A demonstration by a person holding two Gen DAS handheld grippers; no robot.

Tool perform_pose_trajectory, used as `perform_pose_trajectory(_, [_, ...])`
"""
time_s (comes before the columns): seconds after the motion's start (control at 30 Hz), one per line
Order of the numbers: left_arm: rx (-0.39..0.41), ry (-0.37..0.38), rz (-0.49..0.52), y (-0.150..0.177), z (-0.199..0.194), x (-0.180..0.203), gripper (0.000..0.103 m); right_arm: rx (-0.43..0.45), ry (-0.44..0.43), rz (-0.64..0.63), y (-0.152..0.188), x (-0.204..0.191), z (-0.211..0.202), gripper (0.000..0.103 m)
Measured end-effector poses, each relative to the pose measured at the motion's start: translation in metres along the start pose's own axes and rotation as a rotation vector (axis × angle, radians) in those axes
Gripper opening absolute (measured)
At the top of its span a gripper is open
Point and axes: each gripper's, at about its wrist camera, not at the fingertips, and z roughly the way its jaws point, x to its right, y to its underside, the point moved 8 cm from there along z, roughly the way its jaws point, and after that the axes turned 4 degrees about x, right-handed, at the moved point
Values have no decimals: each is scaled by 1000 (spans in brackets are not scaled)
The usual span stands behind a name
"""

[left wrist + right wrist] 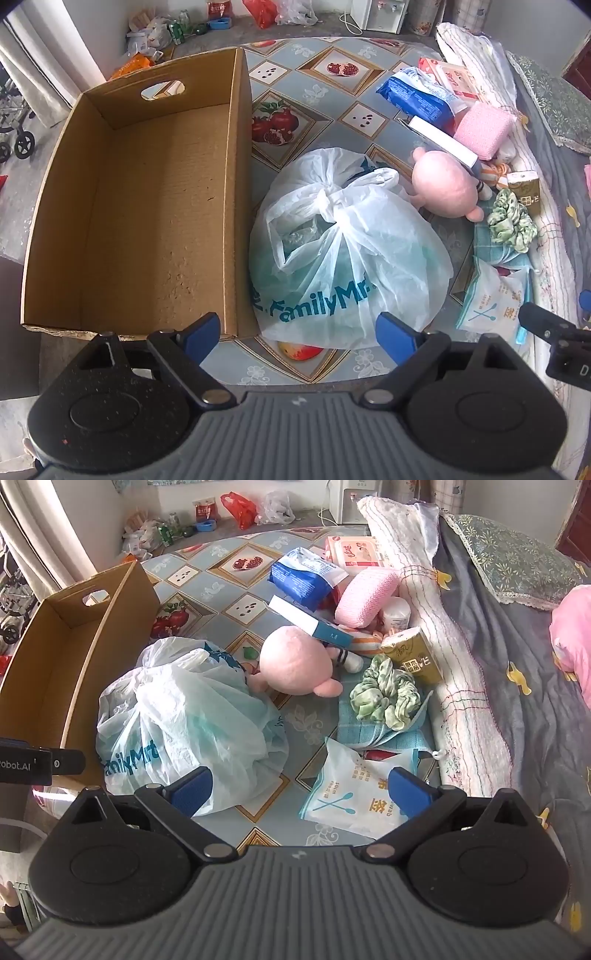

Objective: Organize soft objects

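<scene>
So the knotted white plastic bag (pixel 343 240) sits on the patterned desk (pixel 332 96), right up against the outer side wall of the cardboard box (pixel 129 206), and it's just ahead of the left gripper (pixel 301 334), whose blue fingers (pixel 201 332) are spread wide with nothing between them. One finger hangs over the near corner of the box, the other over the bag's near edge; I can't tell if either is touching. The left gripper looks down at a steep angle over the near edge of the desk. The right gripper (pixel 301 788) is spread wide too and holding nothing, angled down and forward, with its left finger over the bag's edge and its right finger over a flat white packet of cotton swabs (pixel 351 805). Further out there's a pink plush toy (pixel 295 664) lying just beside the bag, with a white and teal box (pixel 310 622) resting across its top. A green scrunchie (pixel 384 692) lies on a folded teal cloth (pixel 365 731), next to a yellow tissue pack (pixel 413 655). Behind those are a pink sponge (pixel 365 596) and a blue packet (pixel 306 578), all bunched along the bed's blanket (pixel 480 627). The box has nothing in it that I can see.
</scene>
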Motion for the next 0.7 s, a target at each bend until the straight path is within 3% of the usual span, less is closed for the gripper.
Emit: perform_pose_trajectory(0.7, [-6,-5,-1,-2,1,-2,92,0,1,-8,-3,-4,3,102])
